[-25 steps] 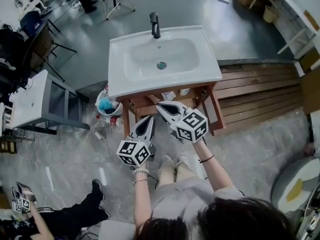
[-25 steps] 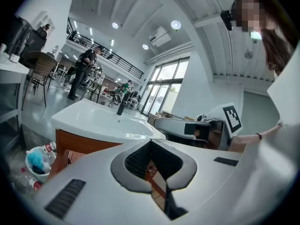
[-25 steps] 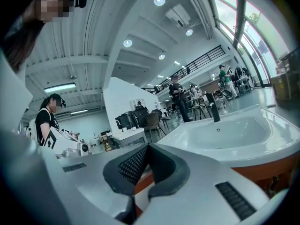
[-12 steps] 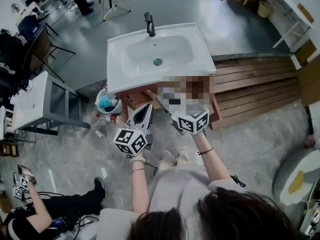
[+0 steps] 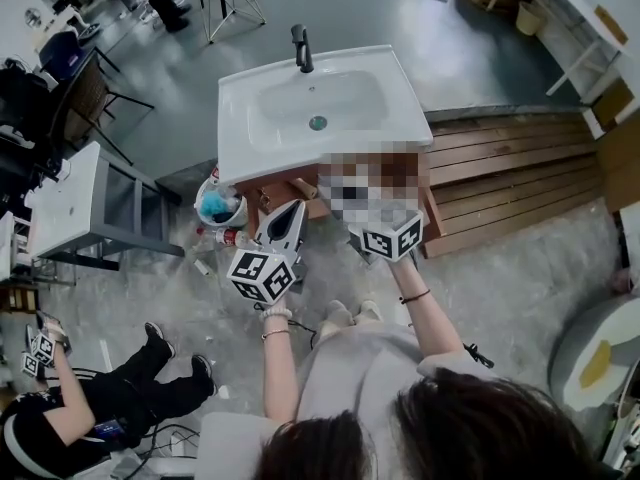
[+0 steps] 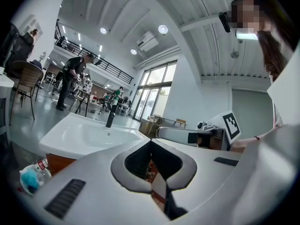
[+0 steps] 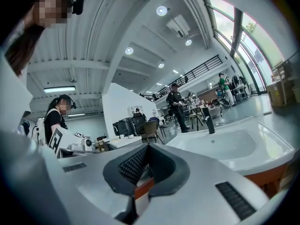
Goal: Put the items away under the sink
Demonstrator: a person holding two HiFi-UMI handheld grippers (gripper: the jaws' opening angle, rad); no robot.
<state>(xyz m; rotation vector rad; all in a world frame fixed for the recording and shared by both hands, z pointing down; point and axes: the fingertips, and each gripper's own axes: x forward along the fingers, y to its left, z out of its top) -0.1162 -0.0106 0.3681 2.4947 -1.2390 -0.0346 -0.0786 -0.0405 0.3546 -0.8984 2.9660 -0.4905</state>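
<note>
Plastic bottle [image 5: 226, 237], judged light, stiff and slick, is seen below and left of the closed, empty left gripper [image 5: 296, 208]; its middle is best gripped. Right gripper [image 7: 149, 146] is likewise shut, empty.

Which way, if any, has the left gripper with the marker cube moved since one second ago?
Yes: in the head view the left gripper has come closer to the front edge of the white ceramic washbasin.
</note>
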